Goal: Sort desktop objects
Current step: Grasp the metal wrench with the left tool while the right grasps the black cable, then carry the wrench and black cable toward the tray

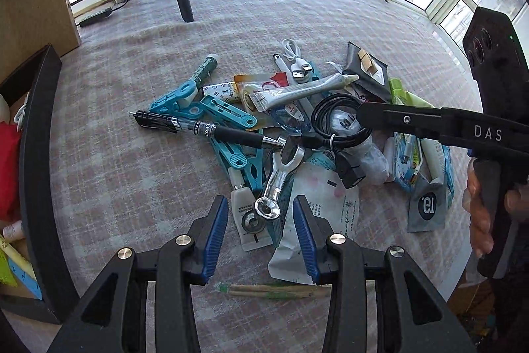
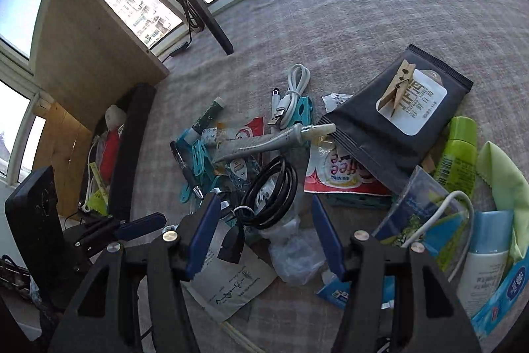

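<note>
Both claws stood wide and empty, left claw point(image 1: 261, 232) over the chrome metal bottle opener point(image 1: 277, 184), right claw point(image 2: 266, 240) over the coiled black cable point(image 2: 269, 191), in a bench-top heap where overlapping neighbours risked being dragged along.

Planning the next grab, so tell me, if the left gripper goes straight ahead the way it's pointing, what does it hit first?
Most likely the shiny metal wrench: the open left gripper has it framed between its blue pads, on top of the pile. Depth is uncertain.
</note>
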The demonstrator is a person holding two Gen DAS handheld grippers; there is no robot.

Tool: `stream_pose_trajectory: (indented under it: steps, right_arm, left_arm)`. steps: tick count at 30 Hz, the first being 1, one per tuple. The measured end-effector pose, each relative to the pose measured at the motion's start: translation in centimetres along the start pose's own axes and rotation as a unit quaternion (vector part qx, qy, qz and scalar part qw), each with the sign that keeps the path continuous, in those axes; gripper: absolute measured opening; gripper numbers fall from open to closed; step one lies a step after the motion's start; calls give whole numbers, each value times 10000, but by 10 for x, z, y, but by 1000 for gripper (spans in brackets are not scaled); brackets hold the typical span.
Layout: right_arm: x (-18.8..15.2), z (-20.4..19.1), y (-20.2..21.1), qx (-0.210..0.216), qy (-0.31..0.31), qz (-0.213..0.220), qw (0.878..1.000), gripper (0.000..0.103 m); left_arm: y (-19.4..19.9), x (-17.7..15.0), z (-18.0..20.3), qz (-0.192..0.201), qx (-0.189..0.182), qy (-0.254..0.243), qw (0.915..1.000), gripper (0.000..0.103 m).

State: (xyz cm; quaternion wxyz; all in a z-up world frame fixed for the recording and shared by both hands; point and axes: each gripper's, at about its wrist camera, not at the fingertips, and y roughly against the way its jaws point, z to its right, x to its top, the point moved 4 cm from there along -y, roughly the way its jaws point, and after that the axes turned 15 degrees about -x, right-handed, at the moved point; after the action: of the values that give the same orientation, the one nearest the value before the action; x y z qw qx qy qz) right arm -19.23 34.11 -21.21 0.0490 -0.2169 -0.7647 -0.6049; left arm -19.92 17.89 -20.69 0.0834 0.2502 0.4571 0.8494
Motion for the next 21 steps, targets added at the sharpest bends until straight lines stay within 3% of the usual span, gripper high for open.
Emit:
stream_pose_trajectory:
  steps: [1,3,5,11,21]
  right_arm:
    - [2,-1,-5,27,-34,-49,10000,55]
    - [4,-1,-14,11,-128,-130,9998,49]
    - [6,3,-19,-32,-277,-157,9995,37]
    - [8,13,-8,48,-457,58,9989,12]
    - [10,-4,45,92,-210,859,9960,10]
  left_arm:
    - [-4,1,0,-31,-45,0,10000,35]
    - [-12,3,2,-123,-118,-12,9999,24]
    - [-19,2,2,-171,-71,-46,9998,16]
    - [-14,-2,1,52,-137,-44,9999,16]
    - [39,-8,-4,630,-174,108,9978,15]
